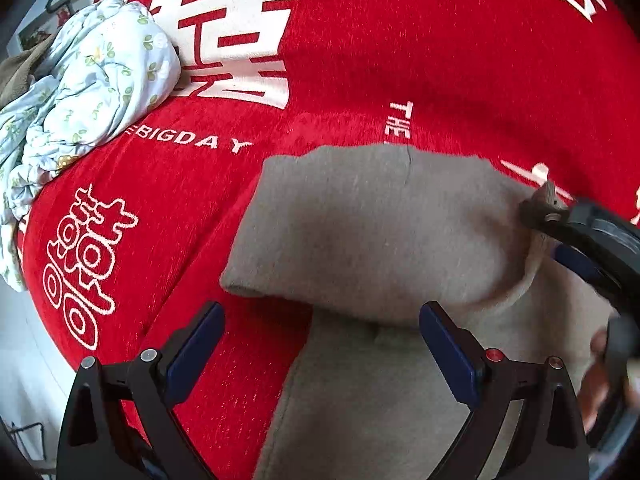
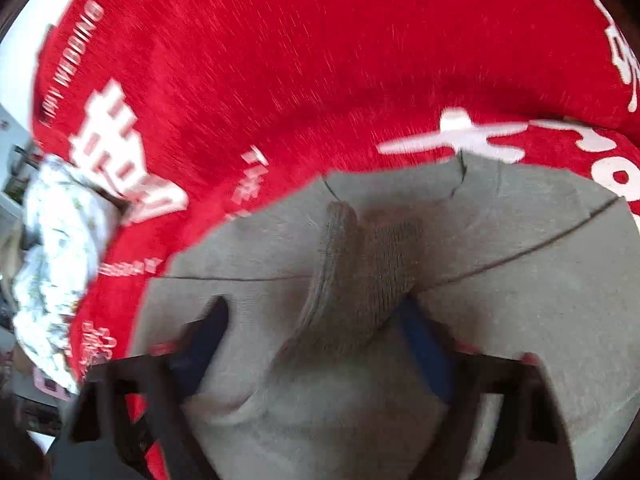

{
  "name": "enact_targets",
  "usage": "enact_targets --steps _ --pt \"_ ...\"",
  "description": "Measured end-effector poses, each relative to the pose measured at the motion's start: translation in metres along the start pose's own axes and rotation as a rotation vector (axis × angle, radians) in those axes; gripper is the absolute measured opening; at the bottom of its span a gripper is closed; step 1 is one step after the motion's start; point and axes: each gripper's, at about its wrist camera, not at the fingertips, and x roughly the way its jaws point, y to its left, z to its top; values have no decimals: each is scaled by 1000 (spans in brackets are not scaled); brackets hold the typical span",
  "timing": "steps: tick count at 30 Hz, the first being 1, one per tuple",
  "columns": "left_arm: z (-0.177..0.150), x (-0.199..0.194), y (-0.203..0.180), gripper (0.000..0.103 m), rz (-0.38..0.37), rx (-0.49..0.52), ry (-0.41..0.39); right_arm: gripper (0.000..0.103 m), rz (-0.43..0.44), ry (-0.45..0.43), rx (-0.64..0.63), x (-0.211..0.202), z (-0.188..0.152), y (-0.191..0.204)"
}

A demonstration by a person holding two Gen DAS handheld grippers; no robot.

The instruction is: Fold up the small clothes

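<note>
Grey garment [image 1: 372, 236] half-folded on red cloth [image 1: 360, 60]. Right gripper [image 2: 316, 332] looks pinched on ribbed cuff [image 2: 360, 264], view's blurry. Left gripper [image 1: 320, 344] spread, empty; grab near edge, fold w/ both level.

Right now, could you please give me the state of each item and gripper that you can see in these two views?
Grey garment: lying on the cloth, partly folded over itself.
Ribbed cuff: bunched up between the right gripper's fingers.
Left gripper: open, empty, above the garment's edge.
Right gripper: partly closed around the cuff; grip unclear through blur.
Floral garment: crumpled in a heap, unfolded.
Red cloth: spread out beneath everything.
</note>
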Motion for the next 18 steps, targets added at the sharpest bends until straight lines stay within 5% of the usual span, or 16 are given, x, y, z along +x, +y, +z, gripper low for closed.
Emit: enact_targets --steps 1,12,18 --pt "-1 0 4 98 -1 0 -3 8 -34 49 1 11 1 -1" --pt "5 14 82 98 -27 -203 21 8 19 -225 -6 -70 -13 -24" --pt "9 25 84 98 -59 -231 63 8 -21 -367 -30 -111 -26 -48"
